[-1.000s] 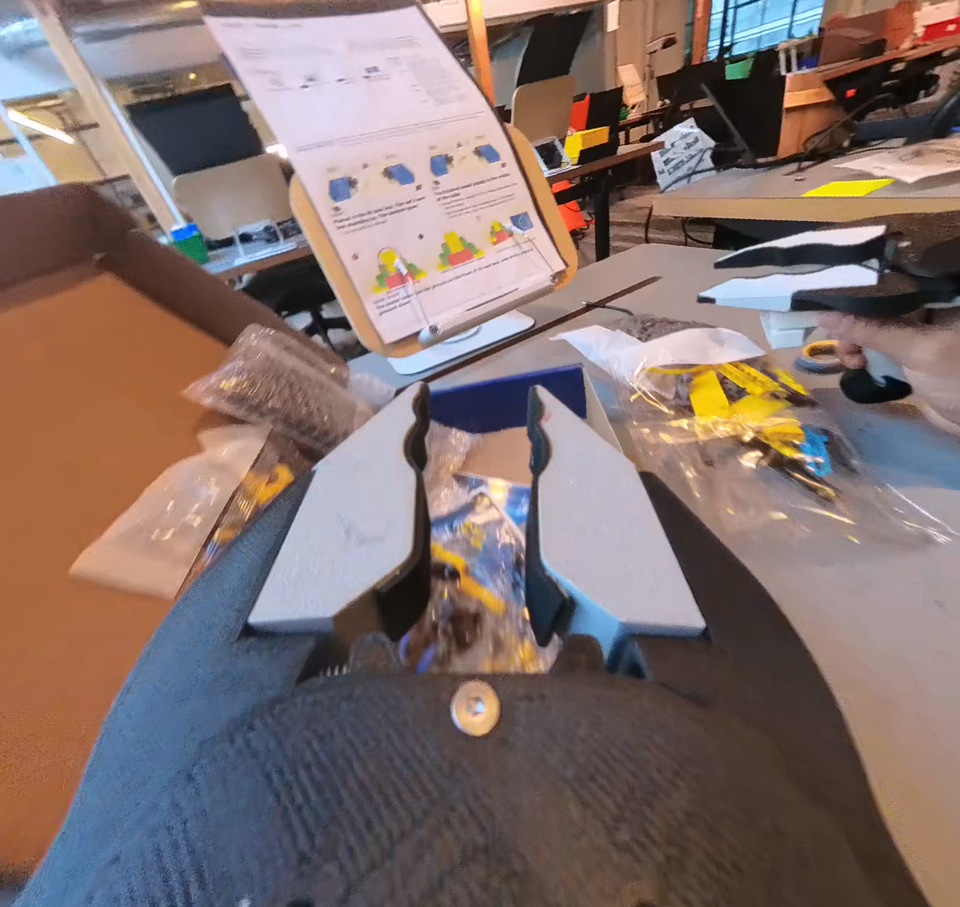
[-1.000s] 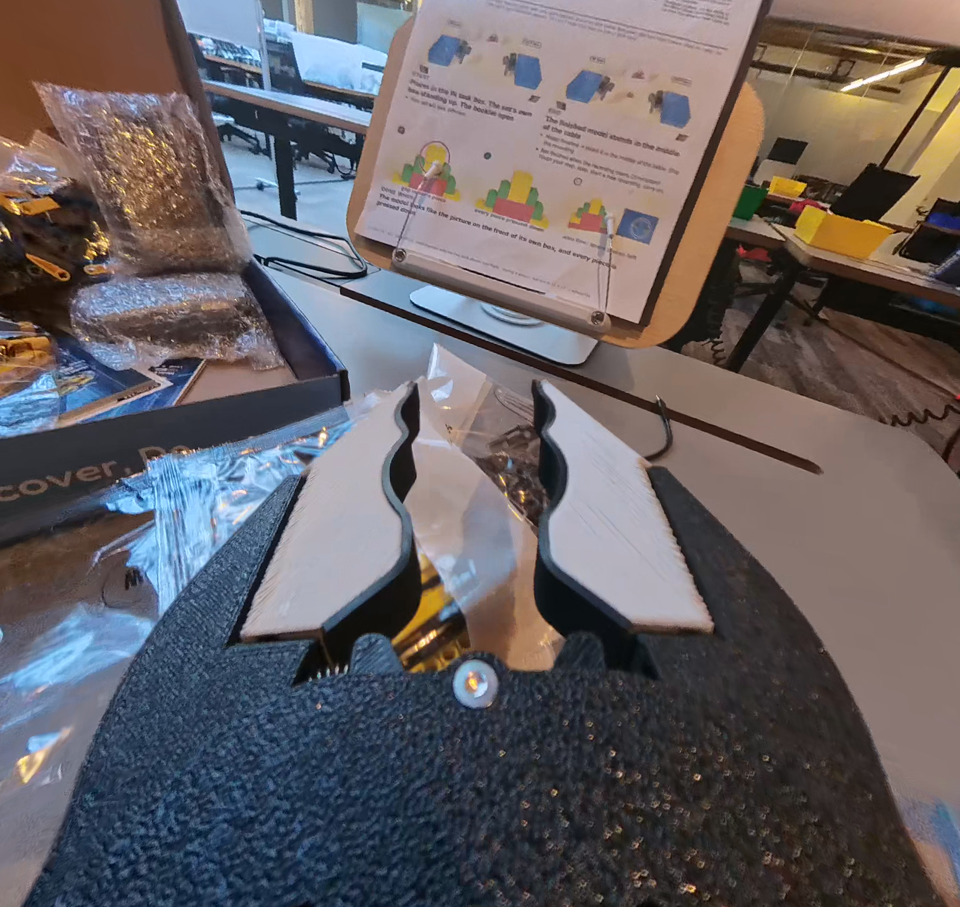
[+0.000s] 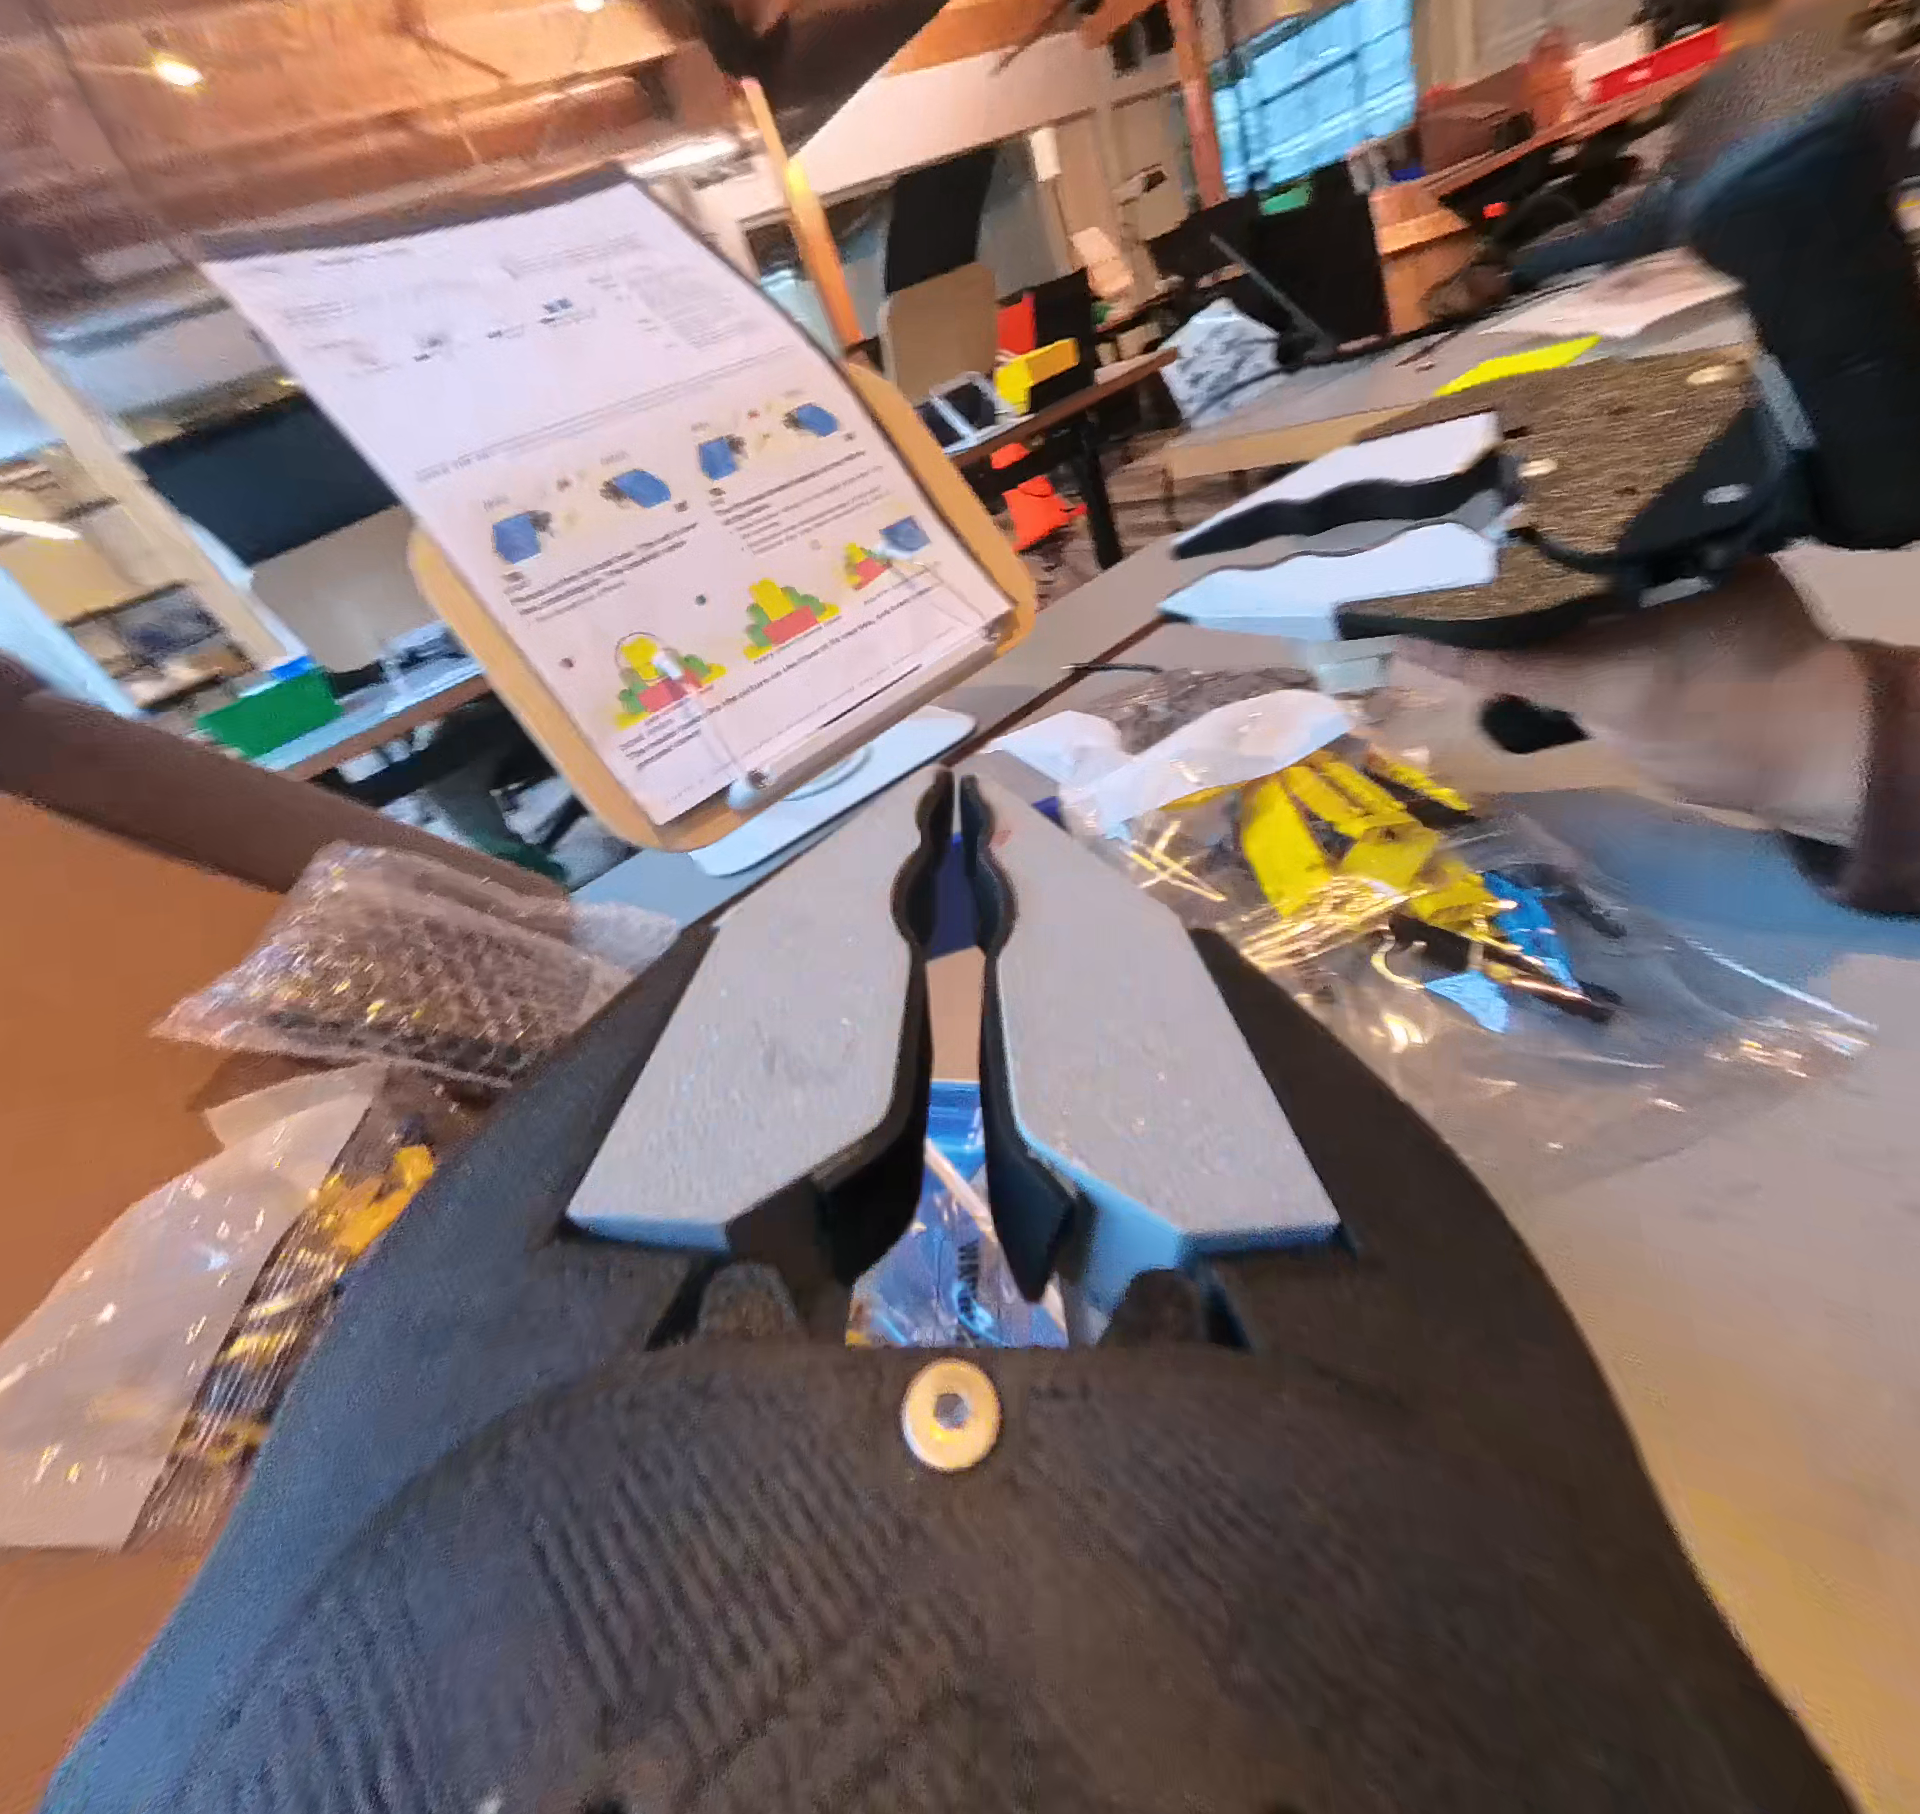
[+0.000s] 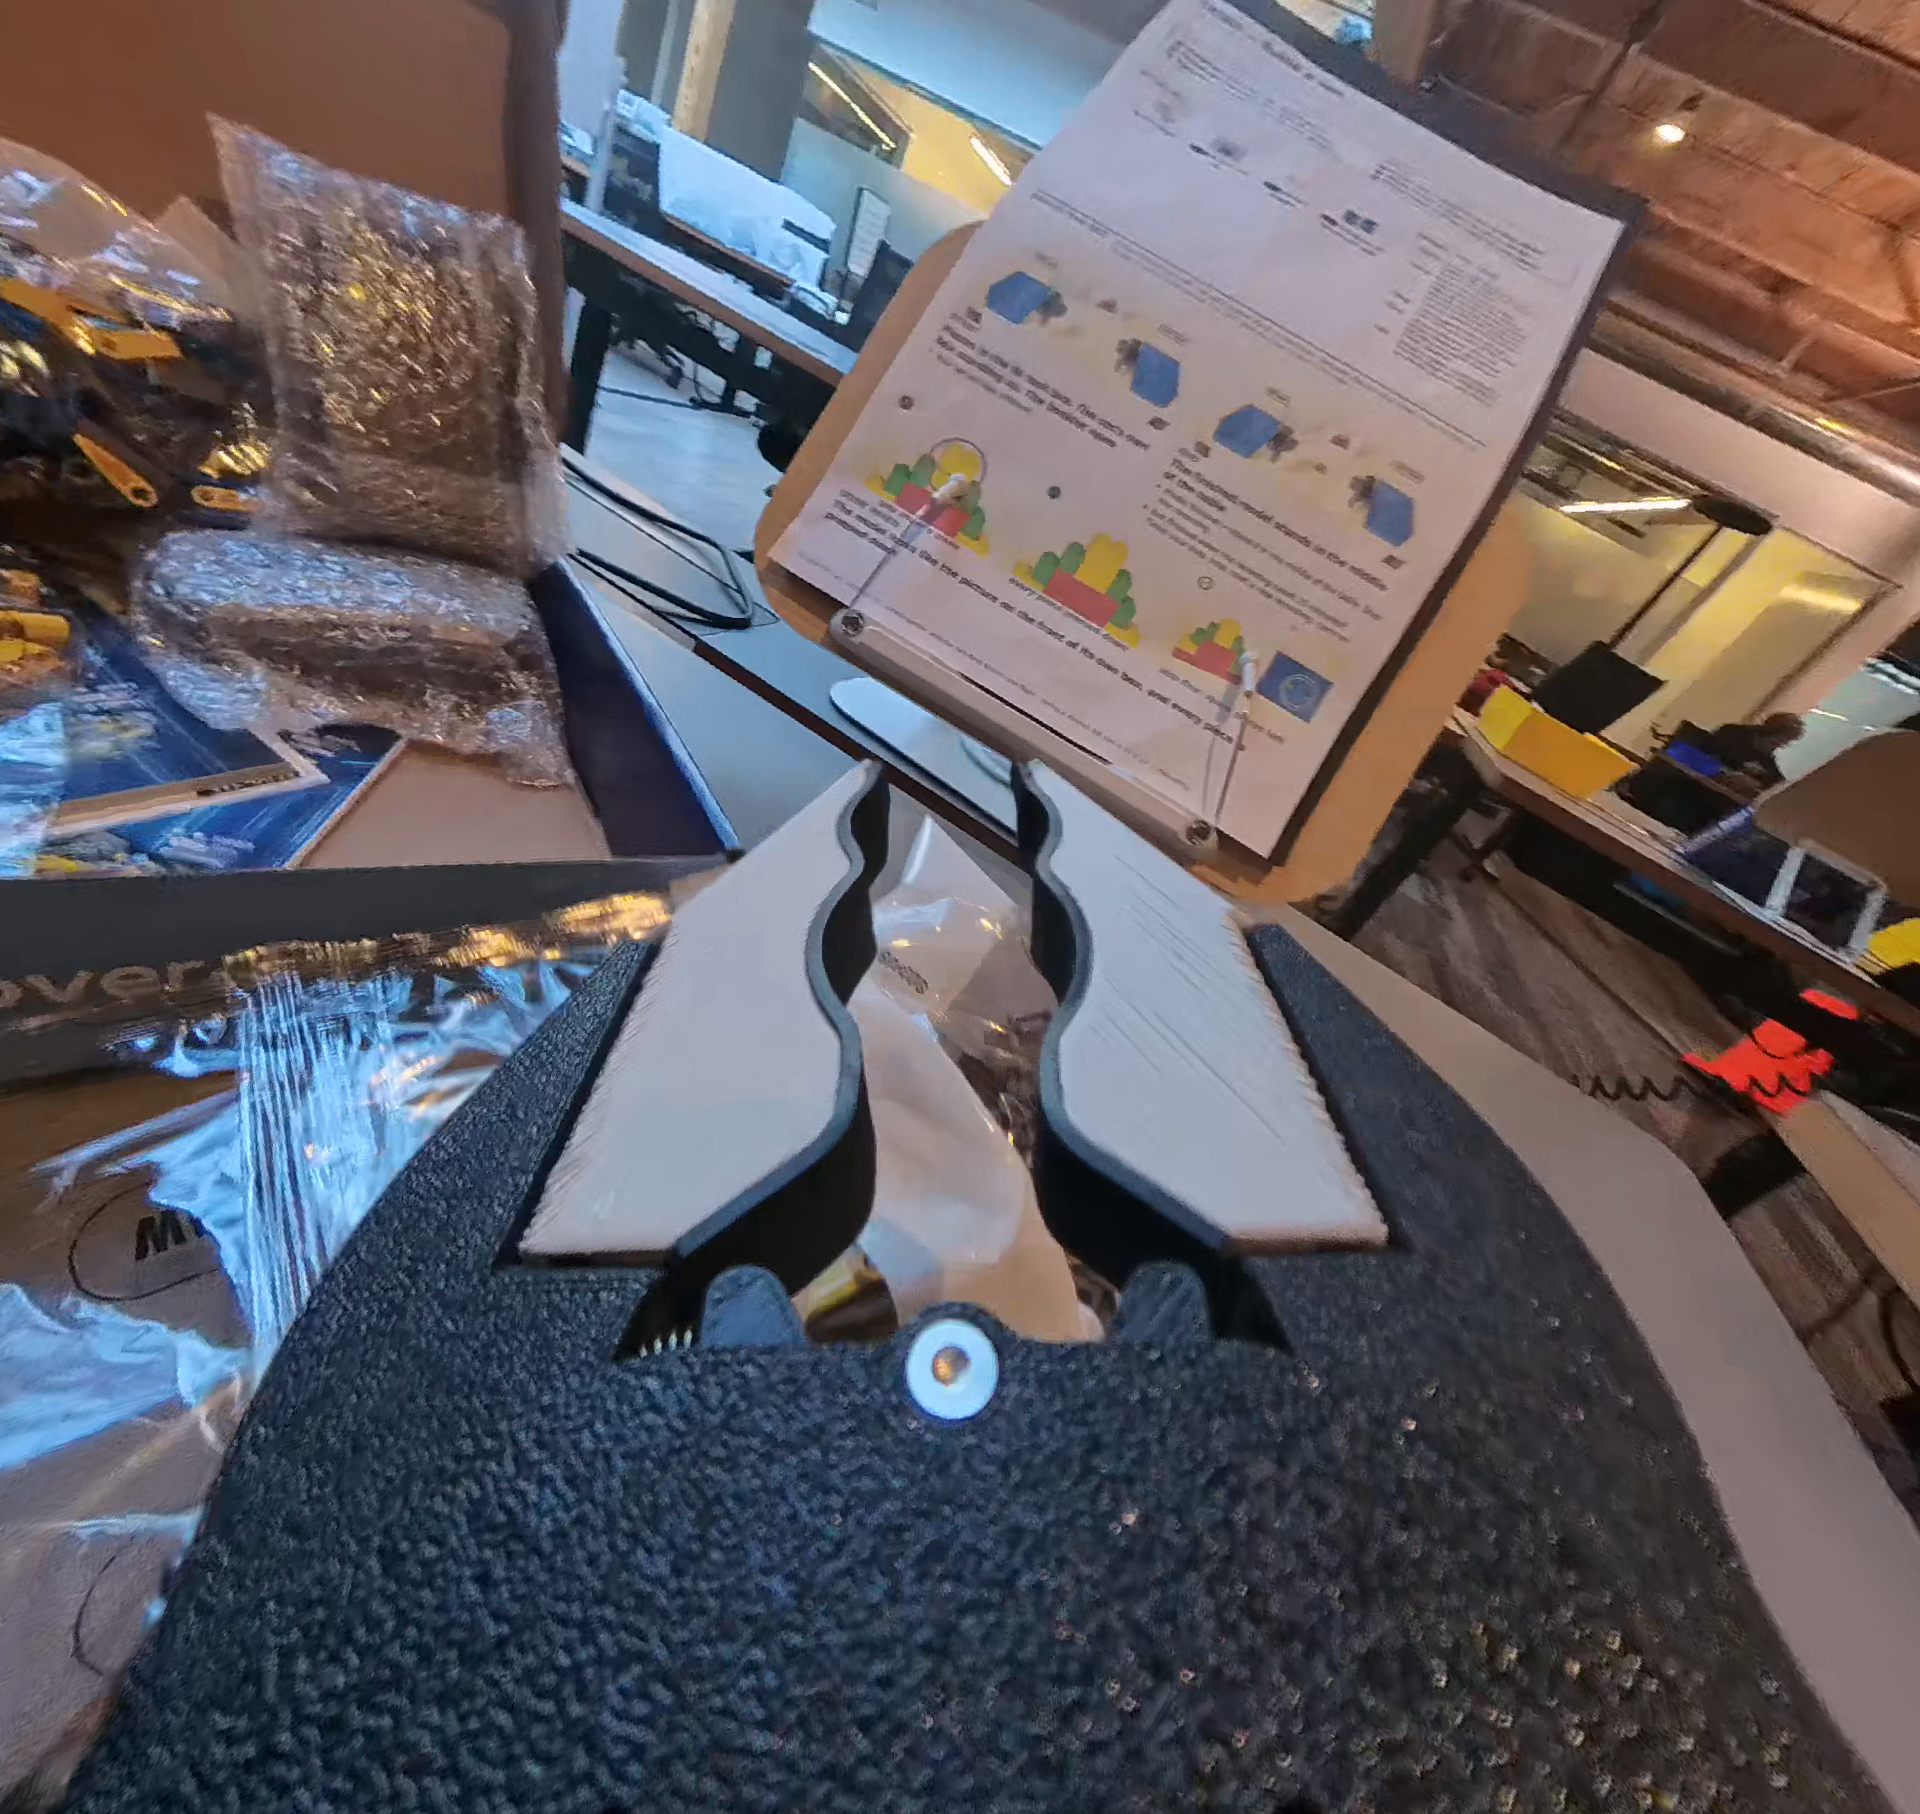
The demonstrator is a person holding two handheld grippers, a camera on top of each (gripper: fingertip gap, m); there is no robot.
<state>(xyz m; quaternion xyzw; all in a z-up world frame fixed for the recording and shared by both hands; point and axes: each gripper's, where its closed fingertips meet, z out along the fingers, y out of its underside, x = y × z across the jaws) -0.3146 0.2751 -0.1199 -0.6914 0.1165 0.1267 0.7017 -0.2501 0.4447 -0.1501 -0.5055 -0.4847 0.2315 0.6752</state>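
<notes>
While my left gripper [image 3: 957, 796] has its fingers drawn almost together at the tips, nothing visibly pinched there, it hangs over the open cardboard box [image 3: 125, 995], and through the slit between the fingers I glimpse a blue printed booklet [image 3: 961, 1265] lying just beneath. Off to its left sit a bubble-wrapped packet [image 3: 405, 964] and a clear bag of yellow and black parts [image 3: 208, 1276], both inside the box. My right gripper [image 4: 951, 798] holds its fingers parted, empty, poised above a crinkled clear bag [image 4: 935, 1120] whose folded top rises into the gap without touching either finger, as far as I can tell. From the left wrist view, that right gripper [image 3: 1340, 538] hovers above the bag of yellow strips [image 3: 1361, 860] spread on the grey table [image 3: 1621, 1349], so the right is plainly the nearer claw to it; the strips run roughly away from the left claw, rightward and forward. Beyond both claws stands a tilted document stand [image 4: 1174, 476] carrying a printed sheet. To the right claw's left lies loose cellophane [image 4: 208, 1068] against the dark box wall [image 4: 312, 907].
</notes>
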